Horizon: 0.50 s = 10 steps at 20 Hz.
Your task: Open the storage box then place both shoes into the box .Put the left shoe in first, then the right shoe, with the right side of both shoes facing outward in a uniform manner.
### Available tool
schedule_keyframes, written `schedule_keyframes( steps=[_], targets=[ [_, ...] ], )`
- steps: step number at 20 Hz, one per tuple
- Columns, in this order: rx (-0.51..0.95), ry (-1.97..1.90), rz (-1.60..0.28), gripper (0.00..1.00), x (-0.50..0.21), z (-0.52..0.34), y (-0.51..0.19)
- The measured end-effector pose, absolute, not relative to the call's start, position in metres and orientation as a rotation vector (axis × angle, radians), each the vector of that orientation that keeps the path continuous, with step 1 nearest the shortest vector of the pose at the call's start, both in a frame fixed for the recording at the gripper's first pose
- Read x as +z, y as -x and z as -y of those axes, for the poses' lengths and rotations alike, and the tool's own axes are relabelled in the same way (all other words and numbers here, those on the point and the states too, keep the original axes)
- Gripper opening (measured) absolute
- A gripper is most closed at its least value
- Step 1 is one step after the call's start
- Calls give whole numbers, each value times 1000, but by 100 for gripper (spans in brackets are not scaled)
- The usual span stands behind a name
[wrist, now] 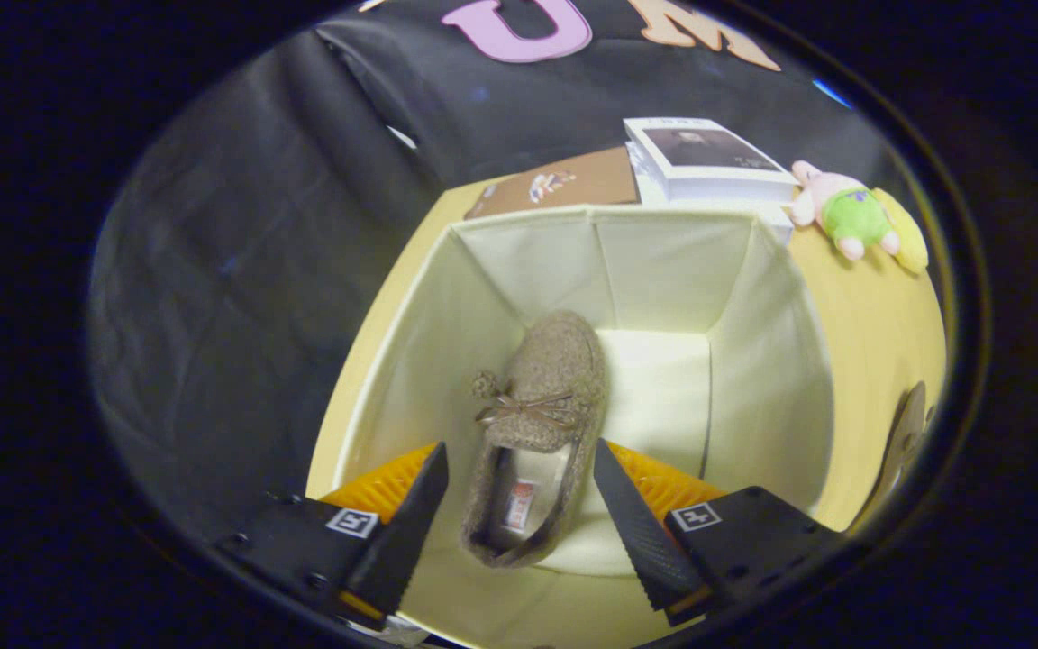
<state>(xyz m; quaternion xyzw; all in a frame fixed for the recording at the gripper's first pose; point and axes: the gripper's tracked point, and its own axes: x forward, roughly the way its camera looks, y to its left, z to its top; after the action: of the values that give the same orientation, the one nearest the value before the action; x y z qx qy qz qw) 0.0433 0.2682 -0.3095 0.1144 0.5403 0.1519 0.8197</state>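
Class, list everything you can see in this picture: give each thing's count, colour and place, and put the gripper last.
storage box: one, cream, open, on the yellow table.
shoe: one, brown with a bow, inside the box.
table: one, yellow, under the box.
books: small stack, white, beyond the box.
brown flat item: one, beside the books.
plush toy: one, pink and green, next to the books.
gripper: one, fingers apart either side of the shoe, not pressing it.
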Motion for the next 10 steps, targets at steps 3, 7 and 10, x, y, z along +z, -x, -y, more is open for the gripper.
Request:
schedule_keyframes(
  steps=[3,7,10],
  targets=[
    [378,-220,-1076,99,-282,-255,-44],
    [402,-134,-967,100,-251,-213,-45],
    [385,-103,-914,100,-236,-171,-45]
  ],
)
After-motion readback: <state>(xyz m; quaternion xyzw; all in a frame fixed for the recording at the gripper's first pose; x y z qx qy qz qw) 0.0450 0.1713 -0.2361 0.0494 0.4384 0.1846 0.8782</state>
